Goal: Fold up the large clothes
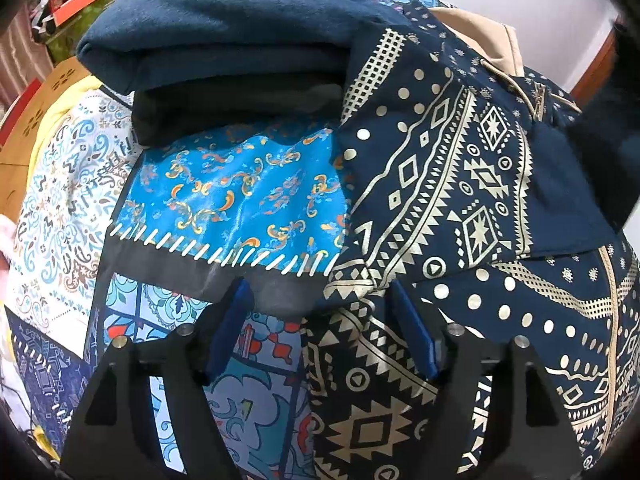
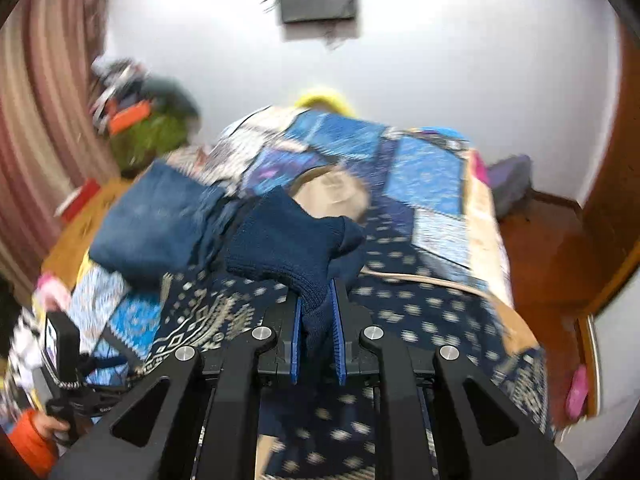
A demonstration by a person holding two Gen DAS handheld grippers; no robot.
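Lying on a quilted bed (image 1: 60, 184), a soft navy patterned jacket (image 1: 448, 184) is seen beside folded clothes (image 1: 224, 44). Left gripper (image 1: 320, 316) jaws are spread, empty. Right gripper (image 2: 316, 312) jaws are clenched on its limp knitted cuff (image 2: 296, 240); light, floppy handling is expected.

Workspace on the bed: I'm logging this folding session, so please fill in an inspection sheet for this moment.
Surface: bed under a patchwork quilt, blue and white panels.
Job's things: navy jacket with cream geometric print spread on the quilt; its navy knit cuff is lifted.
Clutter: folded navy garment on a folded dark grey one.
Grippers: right gripper shut on the knit cuff; left gripper open, jaws apart over the jacket's edge.
Cables: nothing seen.
Surroundings: white wall, striped curtain, cluttered pile with an orange box, wooden floor; right view blurred.
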